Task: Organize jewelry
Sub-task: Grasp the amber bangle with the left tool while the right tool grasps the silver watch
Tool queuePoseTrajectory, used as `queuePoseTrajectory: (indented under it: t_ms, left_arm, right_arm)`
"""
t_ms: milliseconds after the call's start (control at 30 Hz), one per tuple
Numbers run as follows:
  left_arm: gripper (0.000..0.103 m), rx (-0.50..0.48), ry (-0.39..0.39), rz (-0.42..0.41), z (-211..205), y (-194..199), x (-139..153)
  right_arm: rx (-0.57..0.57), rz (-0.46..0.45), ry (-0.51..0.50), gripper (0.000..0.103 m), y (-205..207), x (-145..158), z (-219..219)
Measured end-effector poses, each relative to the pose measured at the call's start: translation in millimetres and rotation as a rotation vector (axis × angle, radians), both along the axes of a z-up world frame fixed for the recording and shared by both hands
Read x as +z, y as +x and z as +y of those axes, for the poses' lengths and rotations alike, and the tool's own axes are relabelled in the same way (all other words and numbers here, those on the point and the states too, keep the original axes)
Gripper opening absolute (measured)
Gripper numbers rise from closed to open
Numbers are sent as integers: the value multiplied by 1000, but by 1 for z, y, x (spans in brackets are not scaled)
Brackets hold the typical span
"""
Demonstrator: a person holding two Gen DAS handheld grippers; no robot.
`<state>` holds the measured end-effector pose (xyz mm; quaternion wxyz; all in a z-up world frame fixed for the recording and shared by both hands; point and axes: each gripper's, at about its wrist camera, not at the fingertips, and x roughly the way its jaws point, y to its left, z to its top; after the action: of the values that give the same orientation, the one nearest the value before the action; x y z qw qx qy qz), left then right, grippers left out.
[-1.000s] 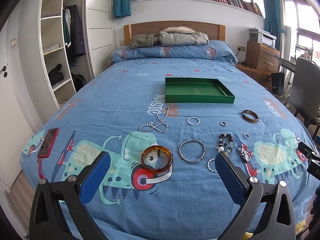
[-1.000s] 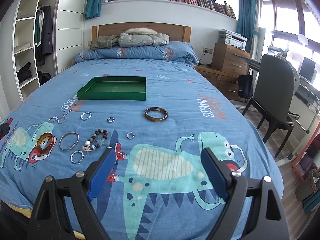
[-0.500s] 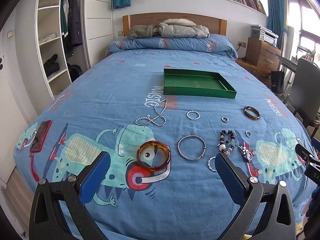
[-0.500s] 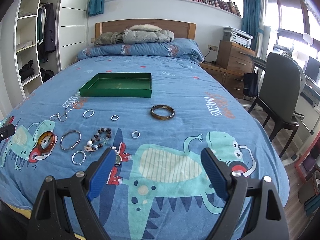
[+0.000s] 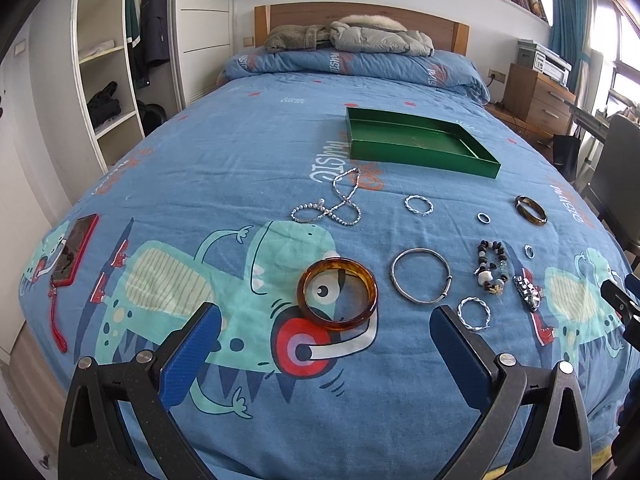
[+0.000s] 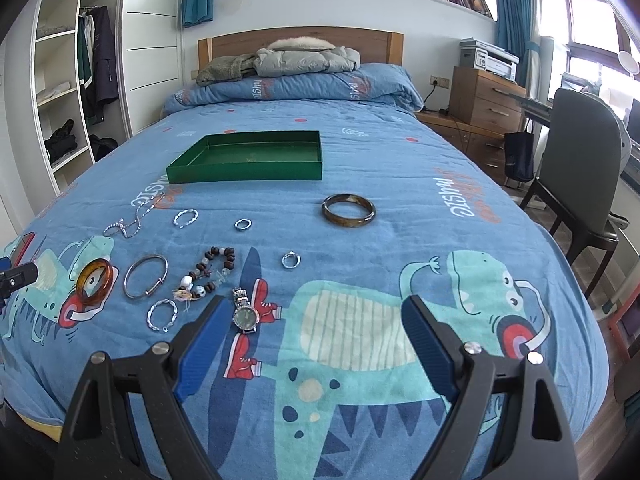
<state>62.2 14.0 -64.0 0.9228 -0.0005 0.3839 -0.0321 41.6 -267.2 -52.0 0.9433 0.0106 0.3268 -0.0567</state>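
Observation:
Jewelry lies loose on a blue bedspread: an amber bangle, a silver bangle, a pearl necklace, a bead bracelet, a watch, a dark bangle, twisted silver rings and small rings. An empty green tray sits farther up the bed. My left gripper is open and empty, just short of the amber bangle. My right gripper is open and empty, its left finger beside the watch.
A red phone lies at the bed's left edge. Jackets are piled at the headboard. A shelf unit stands left, a chair and a dresser stand right.
Both grippers have moved forward and lower toward the jewelry. The amber bangle now sits closer between my left fingers, and the watch has come up beside my right gripper's left finger.

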Motion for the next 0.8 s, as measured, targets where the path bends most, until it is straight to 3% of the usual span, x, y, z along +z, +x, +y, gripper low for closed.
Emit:
queuePoseTrajectory:
  t_ms: [333, 600, 667, 800]
  left_arm:
    - [102, 28, -35, 52, 26, 20, -21]
    - [91, 19, -49, 86, 32, 36, -41]
    - [87, 11, -46, 96, 31, 42, -45]
    - [82, 0, -47, 115, 28, 54, -53]
  right_arm:
    - [38, 36, 25, 86, 18, -17, 10]
    - [101, 81, 43, 83, 31, -36, 19]
    - [115, 95, 47, 80, 35, -41, 21]
    - [136, 137, 84, 62, 49, -55, 21]
